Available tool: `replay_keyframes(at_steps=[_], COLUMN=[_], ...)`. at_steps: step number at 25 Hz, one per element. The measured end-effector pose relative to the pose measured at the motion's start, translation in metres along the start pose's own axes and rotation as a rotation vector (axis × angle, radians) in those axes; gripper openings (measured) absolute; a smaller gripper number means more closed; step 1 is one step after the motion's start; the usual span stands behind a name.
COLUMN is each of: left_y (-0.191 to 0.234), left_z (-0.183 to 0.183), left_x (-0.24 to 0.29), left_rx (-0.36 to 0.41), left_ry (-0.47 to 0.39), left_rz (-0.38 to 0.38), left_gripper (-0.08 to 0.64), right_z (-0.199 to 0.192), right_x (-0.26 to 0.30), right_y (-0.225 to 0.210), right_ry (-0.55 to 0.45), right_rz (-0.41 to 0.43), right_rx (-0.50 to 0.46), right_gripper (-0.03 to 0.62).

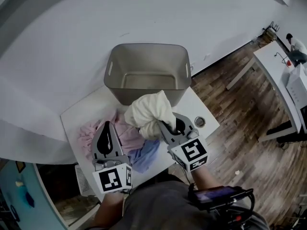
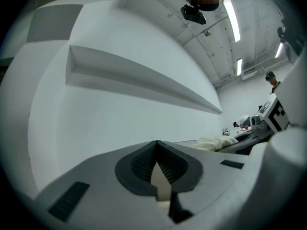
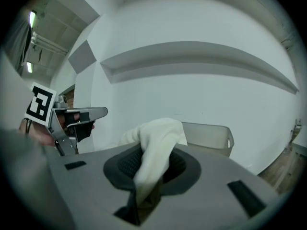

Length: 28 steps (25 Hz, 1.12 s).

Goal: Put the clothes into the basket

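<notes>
The right gripper (image 1: 169, 126) is nearly closed, its jaws pinching a cream cloth (image 1: 147, 111) that bunches at centre frame, just in front of the grey basket (image 1: 120, 66), whose bare floor shows. The left gripper (image 1: 107, 126) is closed on nothing, above a pink garment (image 1: 88, 131). A blue garment (image 1: 146, 156) lies at lower centre on the white table (image 1: 76, 116), with a small round metal piece (image 1: 199, 122) to its right. The right gripper view catches the basket behind the cloth; the left gripper view catches only the cloth's edge at its right.
</notes>
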<state>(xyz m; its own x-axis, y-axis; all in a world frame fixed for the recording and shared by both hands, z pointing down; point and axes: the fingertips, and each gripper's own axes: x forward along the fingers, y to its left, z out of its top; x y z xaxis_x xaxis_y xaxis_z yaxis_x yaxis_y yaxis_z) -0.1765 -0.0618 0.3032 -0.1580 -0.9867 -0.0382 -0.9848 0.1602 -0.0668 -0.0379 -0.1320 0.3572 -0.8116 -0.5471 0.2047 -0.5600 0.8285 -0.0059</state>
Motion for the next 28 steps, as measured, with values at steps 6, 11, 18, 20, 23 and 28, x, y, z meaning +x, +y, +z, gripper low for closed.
replay_keyframes(at_steps=[6, 11, 18, 20, 23, 28], left_y=[0.014, 0.021, 0.027, 0.026, 0.020, 0.006], left_z=[0.022, 0.032, 0.043, 0.046, 0.052, 0.053], left_x=[-0.010, -0.017, -0.021, -0.023, -0.021, -0.015], left_rx=[-0.002, 0.005, 0.006, 0.008, 0.010, 0.002], left_ry=[-0.059, -0.094, -0.120, -0.121, -0.135, -0.132], left_rz=[0.044, 0.071, 0.091, 0.090, 0.075, 0.030], left_gripper=[0.008, 0.008, 0.008, 0.008, 0.008, 0.008], right_z=[0.056, 0.100, 0.142, 0.153, 0.170, 0.197], right_x=[-0.008, -0.013, -0.014, -0.014, -0.014, -0.012], right_y=[0.004, 0.001, 0.003, 0.004, 0.005, 0.003], right_ry=[-0.085, -0.171, -0.226, -0.242, -0.272, -0.307], right_rz=[0.013, 0.034, 0.054, 0.061, 0.072, 0.075], right_rx=[-0.024, -0.058, -0.094, -0.101, -0.112, -0.121], right_gripper=[0.075, 0.075, 0.075, 0.075, 0.075, 0.075])
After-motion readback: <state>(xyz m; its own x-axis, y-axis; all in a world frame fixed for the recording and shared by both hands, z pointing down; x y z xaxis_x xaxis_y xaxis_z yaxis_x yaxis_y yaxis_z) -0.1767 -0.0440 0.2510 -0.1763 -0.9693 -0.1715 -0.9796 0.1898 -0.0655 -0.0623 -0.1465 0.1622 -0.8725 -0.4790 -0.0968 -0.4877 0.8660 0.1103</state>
